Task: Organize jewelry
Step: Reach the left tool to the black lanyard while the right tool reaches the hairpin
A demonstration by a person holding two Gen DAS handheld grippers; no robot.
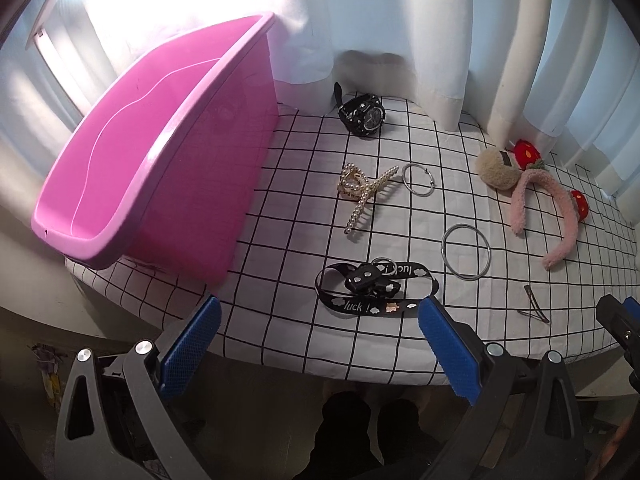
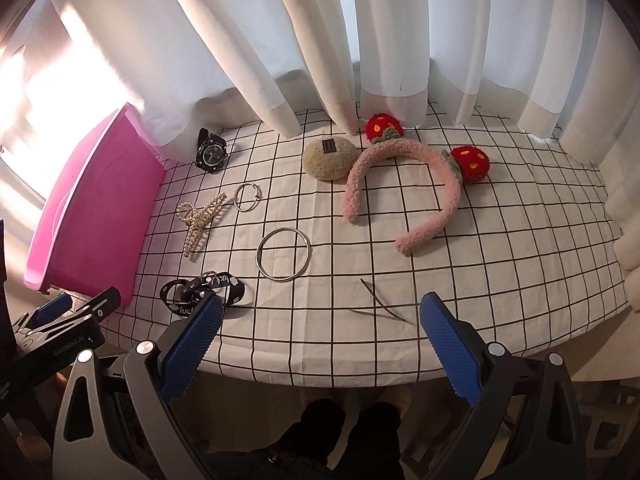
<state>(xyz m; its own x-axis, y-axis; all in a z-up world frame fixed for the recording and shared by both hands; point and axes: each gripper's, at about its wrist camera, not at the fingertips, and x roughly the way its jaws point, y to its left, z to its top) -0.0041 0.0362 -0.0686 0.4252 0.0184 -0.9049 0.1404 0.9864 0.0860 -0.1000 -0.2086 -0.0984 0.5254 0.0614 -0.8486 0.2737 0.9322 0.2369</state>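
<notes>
A pink tub (image 1: pixel 132 168) (image 2: pixel 96 216) stands at the table's left. Spread over the checked cloth lie a black watch (image 1: pixel 362 114) (image 2: pixel 212 154), a pearl hair claw (image 1: pixel 362 194) (image 2: pixel 198 216), a small metal ring (image 1: pixel 418 180) (image 2: pixel 247 197), a large metal bangle (image 1: pixel 466 251) (image 2: pixel 283 254), a black "luck" strap (image 1: pixel 372 290) (image 2: pixel 204 290), a thin hair clip (image 1: pixel 534 310) (image 2: pixel 380 304), a beige fluffy clip (image 1: pixel 496 168) (image 2: pixel 329 158) and a pink strawberry headband (image 1: pixel 560 208) (image 2: pixel 416 192). My left gripper (image 1: pixel 320 316) hangs open just before the strap. My right gripper (image 2: pixel 320 312) is open around the hair clip's near end.
White curtains (image 2: pixel 320 40) hang along the table's far edge and touch the cloth. The table's front edge (image 2: pixel 320 376) curves just ahead of both grippers. A person's dark-clad legs (image 2: pixel 340 432) show below it. The cloth's right part (image 2: pixel 520 260) is bare.
</notes>
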